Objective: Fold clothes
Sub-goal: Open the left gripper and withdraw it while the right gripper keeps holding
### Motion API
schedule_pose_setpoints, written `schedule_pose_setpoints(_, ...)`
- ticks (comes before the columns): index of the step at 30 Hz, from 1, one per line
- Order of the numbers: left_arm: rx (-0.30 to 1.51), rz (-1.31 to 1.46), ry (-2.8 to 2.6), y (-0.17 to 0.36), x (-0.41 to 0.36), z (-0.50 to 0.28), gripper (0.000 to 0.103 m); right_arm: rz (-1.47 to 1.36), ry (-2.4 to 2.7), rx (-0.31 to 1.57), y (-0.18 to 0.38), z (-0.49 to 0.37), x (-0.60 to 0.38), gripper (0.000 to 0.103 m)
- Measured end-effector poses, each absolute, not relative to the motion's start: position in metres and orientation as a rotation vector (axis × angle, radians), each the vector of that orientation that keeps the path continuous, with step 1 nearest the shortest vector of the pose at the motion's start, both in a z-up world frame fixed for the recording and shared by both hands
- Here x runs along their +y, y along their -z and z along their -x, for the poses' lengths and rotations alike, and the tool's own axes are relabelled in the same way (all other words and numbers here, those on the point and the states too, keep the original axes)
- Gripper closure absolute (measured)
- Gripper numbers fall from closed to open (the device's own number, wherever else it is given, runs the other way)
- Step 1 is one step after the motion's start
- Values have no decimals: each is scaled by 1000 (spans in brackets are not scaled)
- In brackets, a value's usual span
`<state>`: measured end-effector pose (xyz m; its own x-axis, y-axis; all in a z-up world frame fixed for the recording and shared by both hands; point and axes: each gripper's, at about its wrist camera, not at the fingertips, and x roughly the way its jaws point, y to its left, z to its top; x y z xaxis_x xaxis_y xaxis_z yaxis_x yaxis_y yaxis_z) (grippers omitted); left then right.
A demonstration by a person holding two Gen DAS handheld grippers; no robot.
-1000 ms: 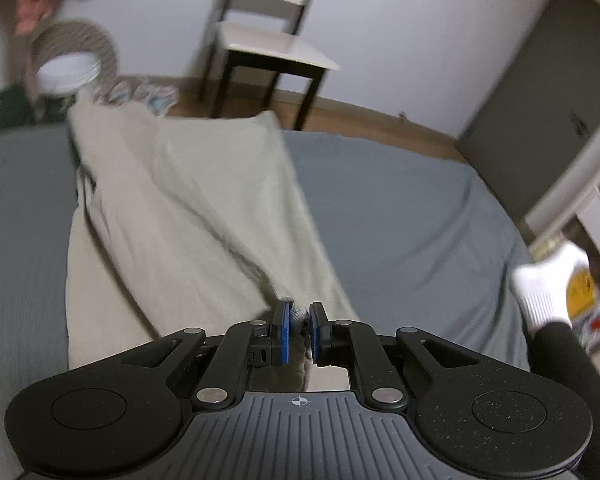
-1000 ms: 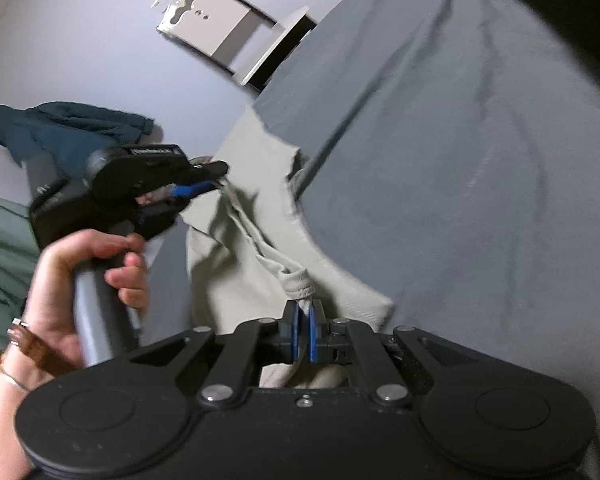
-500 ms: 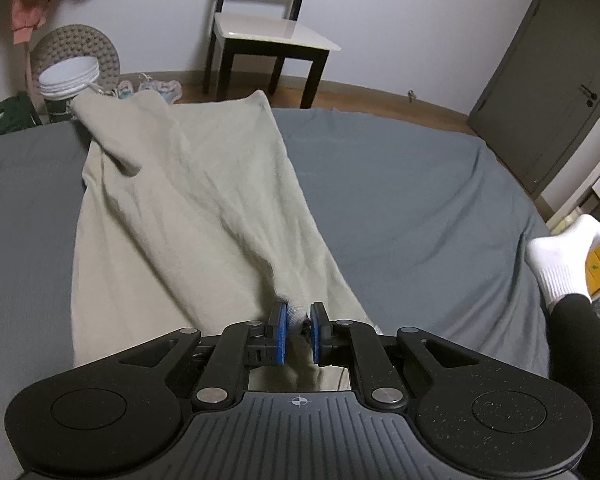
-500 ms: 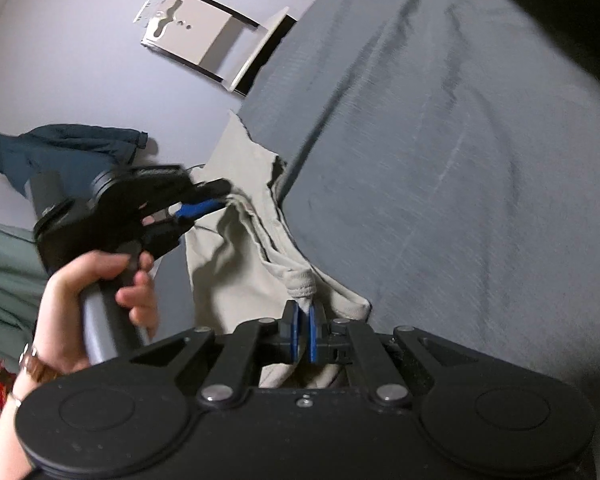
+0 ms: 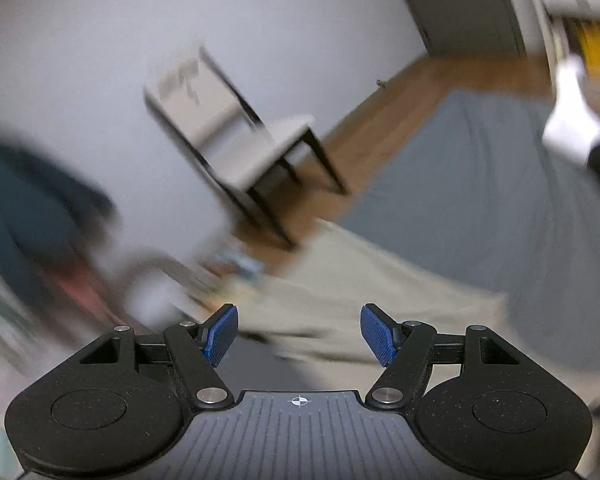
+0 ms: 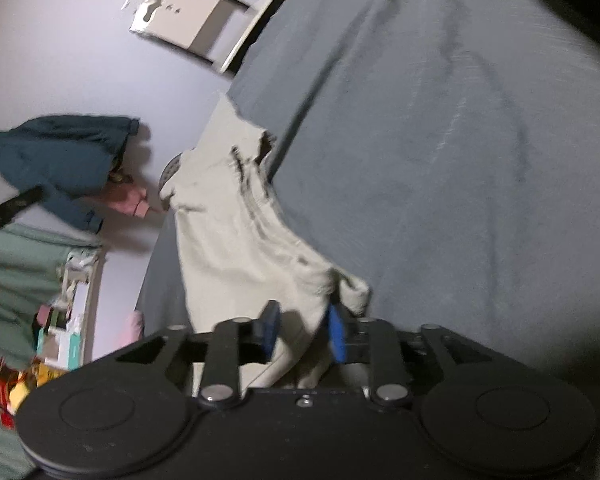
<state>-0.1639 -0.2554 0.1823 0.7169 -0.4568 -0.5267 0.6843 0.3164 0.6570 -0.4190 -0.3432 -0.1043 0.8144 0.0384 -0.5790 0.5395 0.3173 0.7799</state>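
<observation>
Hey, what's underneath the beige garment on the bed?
The beige garment lies on the grey bedsheet, which shows all around it. Anything else beneath the fabric is covered.

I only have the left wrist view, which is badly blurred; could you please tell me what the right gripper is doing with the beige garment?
Observer: The right gripper is open, with a fold of the beige garment lying between its fingers.
Operator: Thank you. Where does the garment lie?
Observer: It stretches away from that gripper along the grey bedsheet, bunched in ridges.
Operator: Is anything else near it?
Observer: A dark teal garment hangs against the wall beyond.
</observation>
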Motion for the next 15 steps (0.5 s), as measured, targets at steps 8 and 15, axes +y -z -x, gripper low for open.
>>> schedule_pose_setpoints(8,-119,-1337,645,-348,-254,214,23,-1180,271,573,94,422,-344,67)
schedule_pose_setpoints(15,-176,-936,752,-493,-295,284,17,-1190,158,613,95,414,-349,62)
